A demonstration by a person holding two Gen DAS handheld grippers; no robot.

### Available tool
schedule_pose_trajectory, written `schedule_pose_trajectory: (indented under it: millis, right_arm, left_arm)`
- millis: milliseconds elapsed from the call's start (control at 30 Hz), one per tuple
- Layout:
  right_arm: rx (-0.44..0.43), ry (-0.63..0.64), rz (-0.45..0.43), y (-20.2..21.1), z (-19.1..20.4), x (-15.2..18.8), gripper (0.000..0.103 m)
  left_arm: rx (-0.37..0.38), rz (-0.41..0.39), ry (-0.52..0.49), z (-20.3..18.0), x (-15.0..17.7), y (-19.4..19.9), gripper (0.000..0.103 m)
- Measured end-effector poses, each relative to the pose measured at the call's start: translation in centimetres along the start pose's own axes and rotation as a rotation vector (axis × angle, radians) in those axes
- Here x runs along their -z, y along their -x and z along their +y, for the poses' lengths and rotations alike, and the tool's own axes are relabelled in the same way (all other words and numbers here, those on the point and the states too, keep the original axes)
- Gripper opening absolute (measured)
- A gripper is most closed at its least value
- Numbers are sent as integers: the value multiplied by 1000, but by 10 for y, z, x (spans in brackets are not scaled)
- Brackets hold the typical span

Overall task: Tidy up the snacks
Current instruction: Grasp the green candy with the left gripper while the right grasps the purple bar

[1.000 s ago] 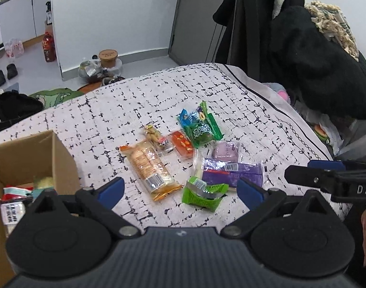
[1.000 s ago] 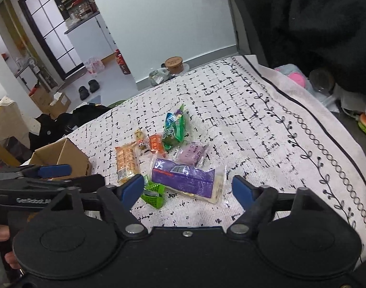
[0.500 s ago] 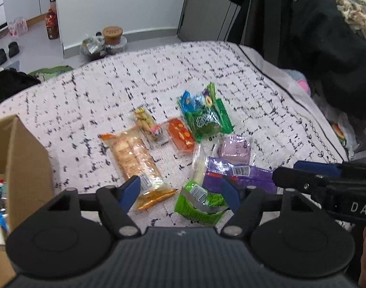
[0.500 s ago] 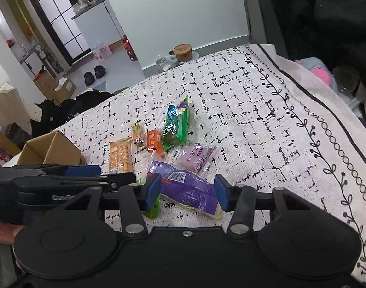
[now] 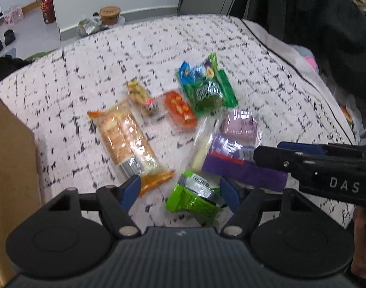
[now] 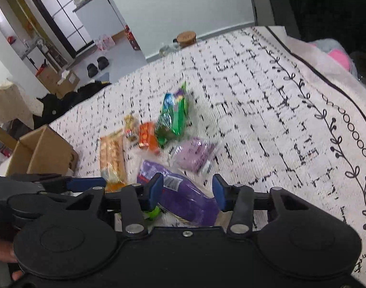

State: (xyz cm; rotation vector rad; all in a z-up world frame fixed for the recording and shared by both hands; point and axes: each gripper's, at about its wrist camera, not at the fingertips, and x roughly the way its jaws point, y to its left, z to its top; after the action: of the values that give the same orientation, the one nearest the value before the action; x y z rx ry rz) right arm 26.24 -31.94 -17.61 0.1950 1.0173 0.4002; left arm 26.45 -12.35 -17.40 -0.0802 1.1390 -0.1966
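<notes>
Several snack packs lie on the patterned tablecloth [image 5: 159, 48]. My left gripper [image 5: 180, 189] is open, its jaws either side of a bright green pack [image 5: 192, 198]. An orange cracker pack [image 5: 127, 141] lies just left of it. My right gripper [image 6: 187, 192] is open, its jaws straddling the near end of a dark purple pack [image 6: 183, 194], which also shows in the left wrist view [image 5: 238, 165]. Beyond lie a light purple pack [image 6: 194, 153], an orange pack [image 6: 147, 136], a green-blue bag [image 6: 174, 117] and a small nut pack [image 6: 131, 127].
An open cardboard box [image 6: 41, 153] stands at the left on the table; its wall shows in the left wrist view [image 5: 12, 168]. Dark coats [image 5: 314, 12] hang behind the table's far right corner. Bottles and a jar [image 5: 109, 14] stand on the floor beyond.
Both grippers have moved forward and down onto the snacks and narrowed. The left now brackets the bright green pack, the right the dark purple pack.
</notes>
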Motion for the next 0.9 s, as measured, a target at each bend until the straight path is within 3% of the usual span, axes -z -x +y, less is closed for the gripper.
schedule_pose_trajectory:
  millis: [367, 433, 567, 700, 900]
  right_arm:
    - [-1, -29, 80, 2, 0, 30, 46]
    - [-1, -21, 92, 2, 5, 33, 46]
    - [0, -3, 118, 1, 16, 39, 46]
    - [14, 11, 132, -1, 23, 44, 48]
    - [36, 17, 131, -5, 27, 43, 50]
  left_arm:
    - [-17, 77, -47, 6, 18, 3, 72]
    - [-16, 86, -59, 6, 22, 3, 67]
    - [0, 78, -23, 11, 23, 4, 54]
    - [10, 64, 25, 14, 18, 3, 52]
    - [5, 45, 12, 7, 17, -3, 52]
